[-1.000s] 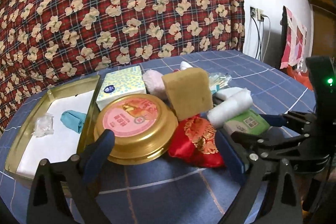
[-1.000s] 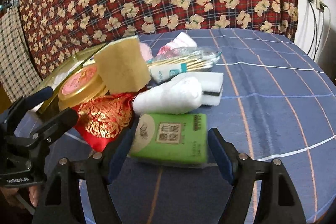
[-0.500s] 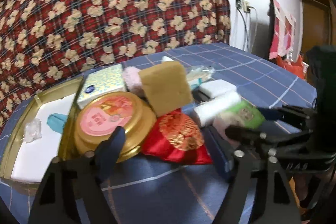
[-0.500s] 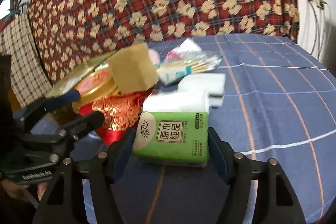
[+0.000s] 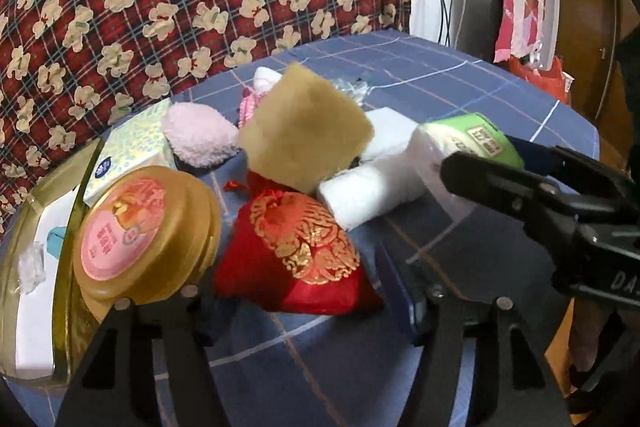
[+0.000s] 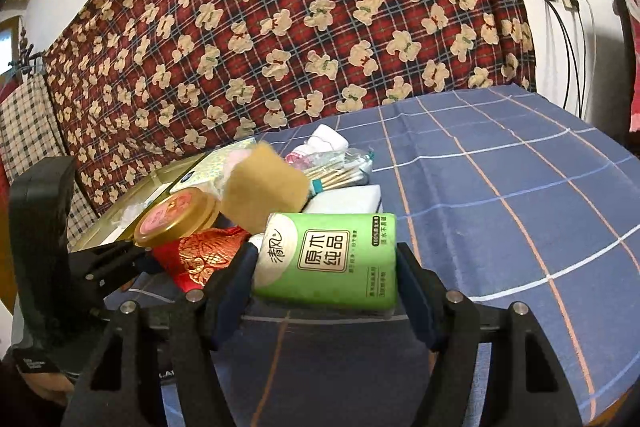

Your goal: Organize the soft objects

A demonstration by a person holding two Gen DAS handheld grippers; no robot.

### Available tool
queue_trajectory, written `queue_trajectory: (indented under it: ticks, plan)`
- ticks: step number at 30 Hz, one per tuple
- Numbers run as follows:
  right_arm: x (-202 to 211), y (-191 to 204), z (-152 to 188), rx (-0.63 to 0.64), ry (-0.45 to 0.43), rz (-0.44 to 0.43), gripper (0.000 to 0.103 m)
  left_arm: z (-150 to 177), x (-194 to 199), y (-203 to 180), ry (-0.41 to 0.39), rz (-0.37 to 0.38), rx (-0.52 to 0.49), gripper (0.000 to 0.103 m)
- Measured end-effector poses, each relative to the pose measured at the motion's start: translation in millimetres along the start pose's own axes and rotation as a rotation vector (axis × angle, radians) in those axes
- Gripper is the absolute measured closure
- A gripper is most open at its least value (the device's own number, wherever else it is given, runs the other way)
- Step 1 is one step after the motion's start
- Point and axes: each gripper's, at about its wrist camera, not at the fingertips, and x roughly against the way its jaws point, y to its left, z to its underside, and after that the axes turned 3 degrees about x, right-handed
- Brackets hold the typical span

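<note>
Two grippers at work over the cluttered blue checked tablecloth (image 6: 500,187). Right gripper (image 6: 324,267) is clamped on the green tissue pack (image 6: 328,259), pads pressing both short ends; pack looks lifted just clear of the cloth, beside the pile. Left gripper (image 5: 304,291) has just been closing, with the red embroidered pouch (image 5: 296,247) between its jaws; the left wrist view does not settle whether the pads bite yet, so I read it as not yet a grip. Pouch lies on the cloth, touching the gold round tin (image 5: 144,235) on one side and lying under the edge of the tan sponge (image 5: 304,131), which leans on the white roll (image 5: 372,187). Gold tray (image 5: 64,267) sits beyond the tin, holding a teal cloth and a small clear packet. Judgement: step in hand is pinching the pouch for transfer to the tray. Advice: close across the plump middle, not the slippery satin corner; draw it toward the camera and away from the tin before lifting, else the sponge may topple. Keep the right hand's pack high and well apart so the two tools do not collide.
</note>
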Motion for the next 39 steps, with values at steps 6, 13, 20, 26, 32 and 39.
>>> queue_trajectory:
  ticks: [6,13,20,26,32,39]
  plan:
    - [3.4,-7.1,3.1,-0.016,-0.017,-0.002,0.033,2.4,3.5,7.8,-0.032,0.02,0.045,0.089]
    - [4.0,-6.7,-3.3,-0.008,-0.04,0.01,0.033,-3.2,17.7,13.4,-0.113,0.036,0.054,0.09]
    - [0.2,2.1,-27.1,0.015,-0.084,0.007,0.033,-21.9,26.3,35.0,-0.207,0.03,0.077,0.09]
    - [-17.4,17.3,-51.1,0.05,-0.106,0.017,0.033,-35.4,14.3,46.7,-0.241,0.003,0.108,0.09]
    - [-34.8,15.0,-66.0,0.039,-0.124,0.045,0.033,-40.9,2.2,48.8,-0.256,-0.012,0.122,0.09]
    - [-45.5,8.6,-67.7,0.006,-0.137,0.067,0.033,-44.6,1.3,47.1,-0.285,-0.024,0.124,0.09]
